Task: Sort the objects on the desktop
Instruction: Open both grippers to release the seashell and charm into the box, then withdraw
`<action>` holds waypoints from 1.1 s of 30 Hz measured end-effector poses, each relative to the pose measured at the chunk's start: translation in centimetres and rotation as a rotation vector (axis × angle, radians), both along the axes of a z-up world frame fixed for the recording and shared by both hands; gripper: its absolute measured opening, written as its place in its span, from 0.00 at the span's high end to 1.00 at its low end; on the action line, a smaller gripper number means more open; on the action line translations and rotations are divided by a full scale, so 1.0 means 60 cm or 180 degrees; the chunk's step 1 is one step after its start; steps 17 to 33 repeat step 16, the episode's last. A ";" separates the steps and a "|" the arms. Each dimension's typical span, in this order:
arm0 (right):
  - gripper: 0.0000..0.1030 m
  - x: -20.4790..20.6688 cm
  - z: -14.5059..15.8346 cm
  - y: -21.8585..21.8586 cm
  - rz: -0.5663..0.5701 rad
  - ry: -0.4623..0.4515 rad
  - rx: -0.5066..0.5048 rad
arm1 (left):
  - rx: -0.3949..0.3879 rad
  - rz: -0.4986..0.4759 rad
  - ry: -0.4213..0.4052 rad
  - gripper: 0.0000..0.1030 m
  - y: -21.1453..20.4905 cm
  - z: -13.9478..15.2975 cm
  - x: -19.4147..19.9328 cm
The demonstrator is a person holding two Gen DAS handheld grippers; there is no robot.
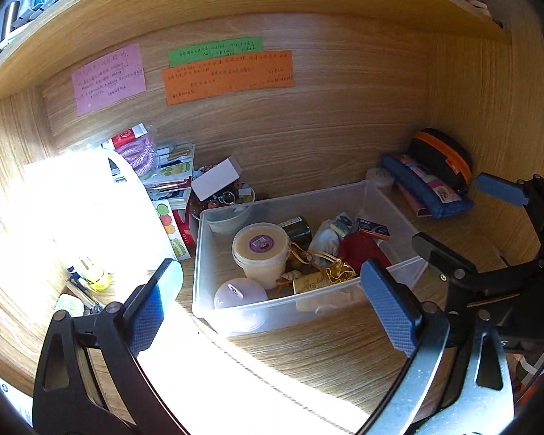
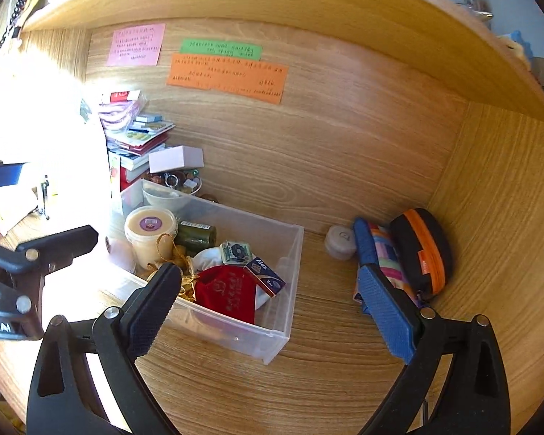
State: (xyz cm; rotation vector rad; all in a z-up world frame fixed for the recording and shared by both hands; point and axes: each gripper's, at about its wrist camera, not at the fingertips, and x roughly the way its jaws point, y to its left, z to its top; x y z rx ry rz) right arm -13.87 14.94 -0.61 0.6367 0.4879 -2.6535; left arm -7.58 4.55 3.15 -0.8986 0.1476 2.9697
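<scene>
Already the clear plastic bin (image 2: 283, 290) is holding most clutter; both grippers, left gripper (image 1: 268, 297) and right gripper (image 2: 272, 311), are hovering spread and empty, pencil case (image 2: 380, 253) at two o'clock awaiting sorting.

"Max" on small box (image 2: 264, 276)
</scene>
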 end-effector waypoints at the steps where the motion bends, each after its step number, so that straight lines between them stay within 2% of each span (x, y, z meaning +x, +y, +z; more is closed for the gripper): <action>1: 0.04 0.002 0.000 0.002 -0.0014 0.0019 -0.0001 | 0.0002 0.0014 0.0022 0.03 0.002 0.000 0.003; 5: 0.04 0.009 -0.001 0.009 -0.0051 0.0105 0.0021 | 0.0057 0.0025 0.0071 0.03 0.003 -0.001 0.013; 14: 0.01 0.010 -0.014 0.016 -0.0141 0.0068 -0.0009 | 0.0114 0.0048 0.0193 0.03 0.000 -0.006 0.019; 33: 0.01 0.012 -0.017 0.015 -0.0142 0.0056 -0.0019 | 0.0120 0.0064 0.0185 0.03 -0.004 -0.008 0.016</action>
